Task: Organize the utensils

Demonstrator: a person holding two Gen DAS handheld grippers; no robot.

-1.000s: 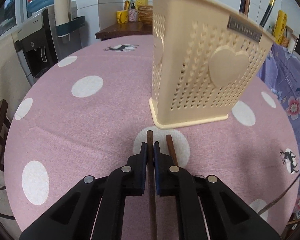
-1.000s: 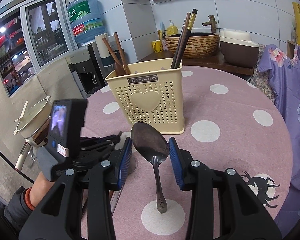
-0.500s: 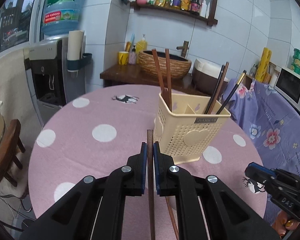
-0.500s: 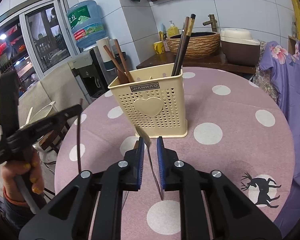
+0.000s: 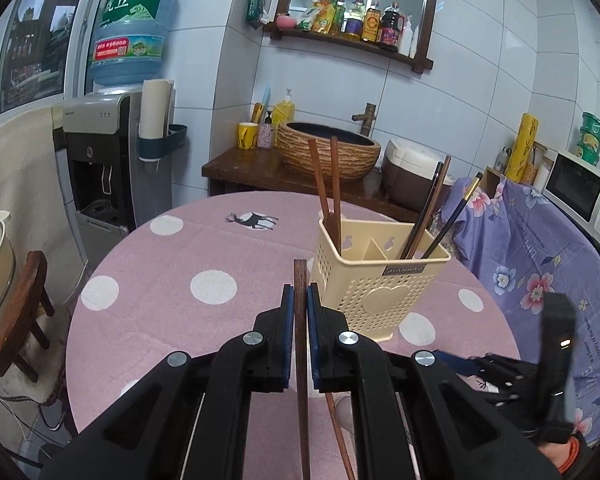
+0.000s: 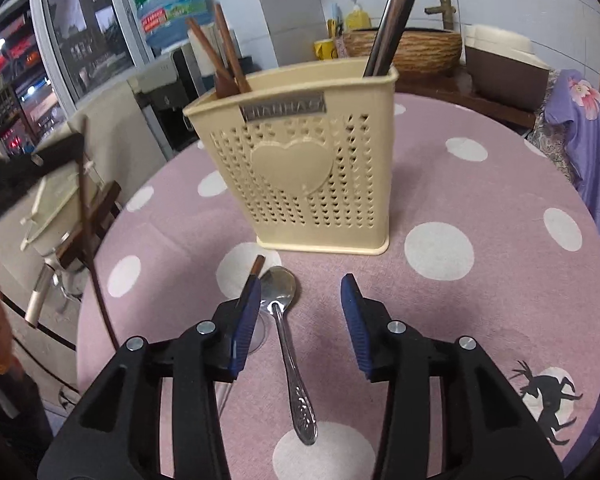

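A cream perforated utensil holder (image 5: 380, 280) (image 6: 304, 176) stands on the pink dotted table and holds brown chopsticks (image 5: 326, 188) and dark chopsticks (image 5: 432, 208). My left gripper (image 5: 300, 296) is shut on a brown chopstick (image 5: 301, 340), held up above the table, left of the holder. My right gripper (image 6: 298, 292) is open, low over the table, with a metal spoon (image 6: 288, 344) lying between its fingers. Another chopstick (image 6: 256, 266) lies by the left finger (image 6: 246, 320). The right gripper also shows in the left wrist view (image 5: 500, 368).
The table (image 5: 160, 320) is round with a drop at its edges. A wooden chair (image 5: 20, 312) and a pot stand at the left. A water dispenser (image 5: 112, 140), a sink counter (image 5: 320, 160) and a purple-covered cabinet (image 5: 540, 248) stand behind.
My left gripper lifted the chopstick off the table and pulled back from the holder. My right gripper closed on the spoon, then opened and came lower, closer to the holder; the spoon lies flat.
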